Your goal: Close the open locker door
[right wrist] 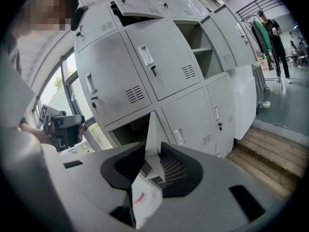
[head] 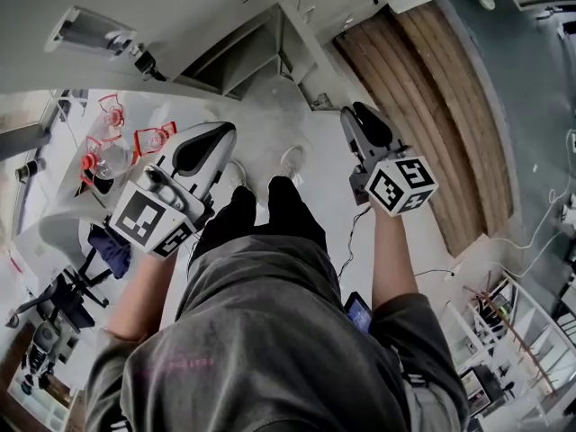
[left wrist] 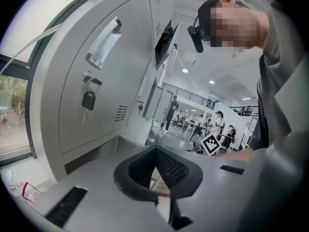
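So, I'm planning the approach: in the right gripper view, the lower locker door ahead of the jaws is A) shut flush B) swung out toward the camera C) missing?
B: the locker door stands swung out, nearly edge-on, beside its dark open compartment.
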`<action>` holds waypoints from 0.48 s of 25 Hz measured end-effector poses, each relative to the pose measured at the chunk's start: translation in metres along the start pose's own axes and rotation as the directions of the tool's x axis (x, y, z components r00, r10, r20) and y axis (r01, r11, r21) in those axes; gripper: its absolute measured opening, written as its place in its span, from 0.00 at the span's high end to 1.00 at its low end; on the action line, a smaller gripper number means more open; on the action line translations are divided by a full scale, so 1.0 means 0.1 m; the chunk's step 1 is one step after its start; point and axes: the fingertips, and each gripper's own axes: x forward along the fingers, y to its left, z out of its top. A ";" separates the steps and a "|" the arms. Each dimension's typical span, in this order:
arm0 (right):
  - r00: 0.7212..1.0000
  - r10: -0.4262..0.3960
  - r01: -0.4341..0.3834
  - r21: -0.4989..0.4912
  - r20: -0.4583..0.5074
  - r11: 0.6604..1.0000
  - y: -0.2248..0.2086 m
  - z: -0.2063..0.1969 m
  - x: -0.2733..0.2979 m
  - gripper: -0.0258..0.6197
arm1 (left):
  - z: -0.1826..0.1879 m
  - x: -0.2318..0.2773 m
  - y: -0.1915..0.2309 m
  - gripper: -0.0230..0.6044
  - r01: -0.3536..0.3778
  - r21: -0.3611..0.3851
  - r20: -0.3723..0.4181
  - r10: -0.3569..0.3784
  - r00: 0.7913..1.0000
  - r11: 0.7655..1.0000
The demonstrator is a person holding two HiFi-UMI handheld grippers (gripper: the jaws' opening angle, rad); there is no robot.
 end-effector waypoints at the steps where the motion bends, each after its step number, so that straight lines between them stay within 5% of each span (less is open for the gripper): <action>1: 1.000 0.001 -0.001 -0.001 -0.003 1.000 0.05 -0.02 0.01 0.79 | 0.00 -0.05 0.02 0.95 -0.002 -0.001 0.001 0.002 1.000 1.000; 12: 0.999 0.030 -0.030 0.001 -0.031 1.000 0.55 -0.18 0.19 0.78 | -0.06 -0.52 0.22 0.95 -0.022 -0.015 0.016 0.022 1.000 1.000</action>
